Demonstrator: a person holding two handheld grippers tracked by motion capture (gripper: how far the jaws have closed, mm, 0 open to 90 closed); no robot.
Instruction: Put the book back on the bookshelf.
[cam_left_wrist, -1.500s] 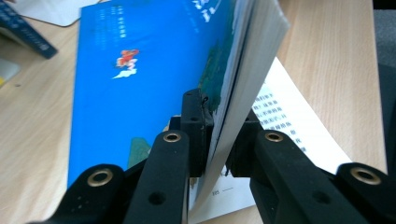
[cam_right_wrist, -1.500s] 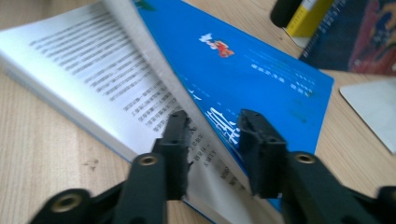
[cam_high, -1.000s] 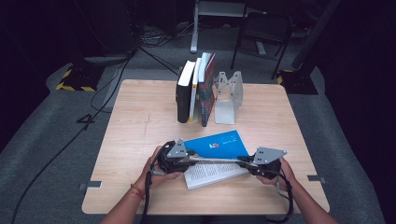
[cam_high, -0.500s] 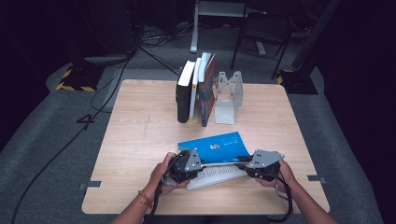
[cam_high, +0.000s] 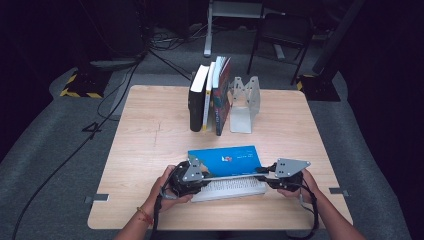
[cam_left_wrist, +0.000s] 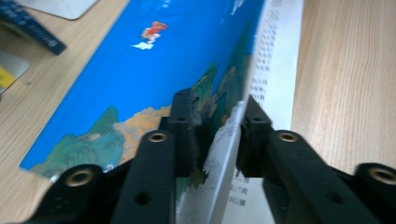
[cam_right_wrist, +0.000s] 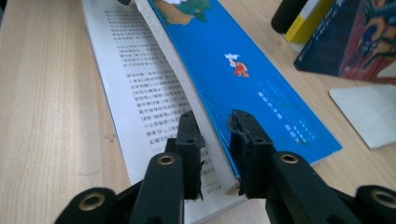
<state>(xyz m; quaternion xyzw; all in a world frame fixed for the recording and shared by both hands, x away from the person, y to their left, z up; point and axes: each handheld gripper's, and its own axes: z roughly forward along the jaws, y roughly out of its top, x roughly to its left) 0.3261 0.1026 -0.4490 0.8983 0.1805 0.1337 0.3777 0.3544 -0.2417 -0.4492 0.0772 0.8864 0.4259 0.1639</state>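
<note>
While the blue book (cam_high: 225, 161) lies half-open on the table (cam_high: 150, 130), left hand-held gripper (cam_left_wrist: 219, 126) and right hand-held gripper (cam_right_wrist: 212, 140), 2 total, pinch its cover, jaws just closing.

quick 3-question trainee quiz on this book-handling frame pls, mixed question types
1. True or false: the blue book lies shut flat on the table.
2. What does the left hand-held gripper clamp? A) cover and pages B) bookend C) nothing
3. Which side of the upright books is the bookend on in the high view?

Key: 1 false, it's partly open. 2 A. 3 Right.
</note>
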